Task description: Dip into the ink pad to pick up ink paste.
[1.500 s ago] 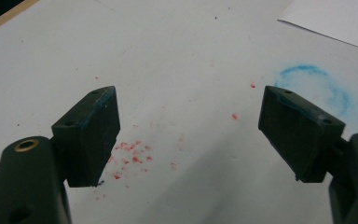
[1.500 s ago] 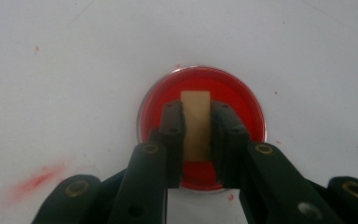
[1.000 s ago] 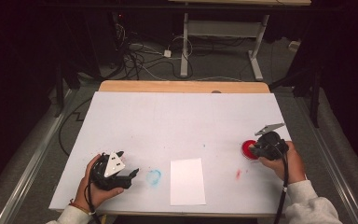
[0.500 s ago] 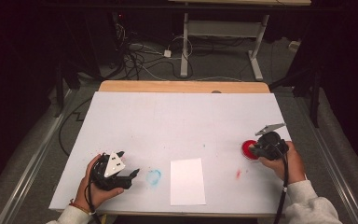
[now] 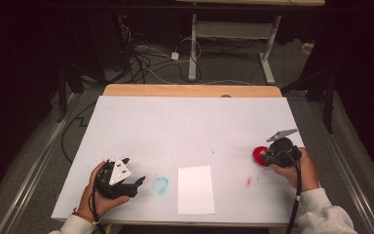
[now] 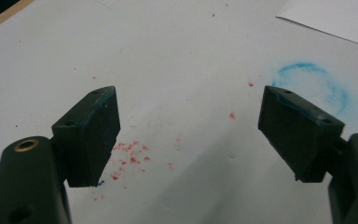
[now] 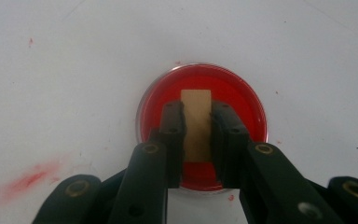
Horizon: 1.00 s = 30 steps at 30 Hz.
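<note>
My worktop point(image 5: 195, 126) is covered in white, with a bare wooden strip along its far edge and cables on the dark floor beyond. Nearest me, my left tongs point(image 5: 137, 184) rest low on the surface with jaws spread wide and nothing between them; red specks point(image 6: 130, 154) dot the surface under them, and a faint blue ring point(image 5: 160, 185) lies just past their tips. Beyond that ring, a white sheet of paper point(image 5: 195, 189) lies flat between my two hands. My right tongs point(image 7: 196, 122) are clenched on a small tan strip point(image 7: 196, 109), held over a round red dish point(image 7: 200, 126), which sits directly beneath their tips. A red smear point(image 5: 249, 182) marks the surface near them, toward the paper.
</note>
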Available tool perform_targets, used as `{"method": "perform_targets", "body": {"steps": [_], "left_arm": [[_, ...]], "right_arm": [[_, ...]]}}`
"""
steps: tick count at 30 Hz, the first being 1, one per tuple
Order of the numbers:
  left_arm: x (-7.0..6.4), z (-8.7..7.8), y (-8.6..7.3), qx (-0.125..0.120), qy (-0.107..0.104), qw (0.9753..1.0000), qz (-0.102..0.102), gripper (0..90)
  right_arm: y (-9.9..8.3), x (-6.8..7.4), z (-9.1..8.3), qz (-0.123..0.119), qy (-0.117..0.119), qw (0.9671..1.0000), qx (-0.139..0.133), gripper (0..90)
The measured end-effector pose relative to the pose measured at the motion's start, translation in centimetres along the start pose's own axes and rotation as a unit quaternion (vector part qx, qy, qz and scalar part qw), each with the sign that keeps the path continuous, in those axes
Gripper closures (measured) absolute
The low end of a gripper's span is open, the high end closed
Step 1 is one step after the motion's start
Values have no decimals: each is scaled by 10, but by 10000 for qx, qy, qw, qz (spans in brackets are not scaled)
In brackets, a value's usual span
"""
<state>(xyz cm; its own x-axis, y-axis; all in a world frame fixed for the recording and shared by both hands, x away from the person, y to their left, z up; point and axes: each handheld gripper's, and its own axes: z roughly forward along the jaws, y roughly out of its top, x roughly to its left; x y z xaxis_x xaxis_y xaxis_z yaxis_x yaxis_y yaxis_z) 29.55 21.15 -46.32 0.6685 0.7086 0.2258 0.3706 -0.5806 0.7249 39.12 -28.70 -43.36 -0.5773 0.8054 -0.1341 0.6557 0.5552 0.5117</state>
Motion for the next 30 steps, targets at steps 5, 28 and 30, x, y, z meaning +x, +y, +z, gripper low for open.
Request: {"method": "perform_targets", "body": {"steps": [5,28,30], "left_arm": [[1,0,0,53,29,10000,15,207],[2,0,0,15,-13,10000,-16,207],[2,0,0,4,-11,10000,-17,207]], "right_arm": [[0,-1,0,22,36,10000,-30,766],[4,-6,-65,159,-10,9931,-1165,765],[5,-5,-69,132,-50,9925,-1212,765]]}}
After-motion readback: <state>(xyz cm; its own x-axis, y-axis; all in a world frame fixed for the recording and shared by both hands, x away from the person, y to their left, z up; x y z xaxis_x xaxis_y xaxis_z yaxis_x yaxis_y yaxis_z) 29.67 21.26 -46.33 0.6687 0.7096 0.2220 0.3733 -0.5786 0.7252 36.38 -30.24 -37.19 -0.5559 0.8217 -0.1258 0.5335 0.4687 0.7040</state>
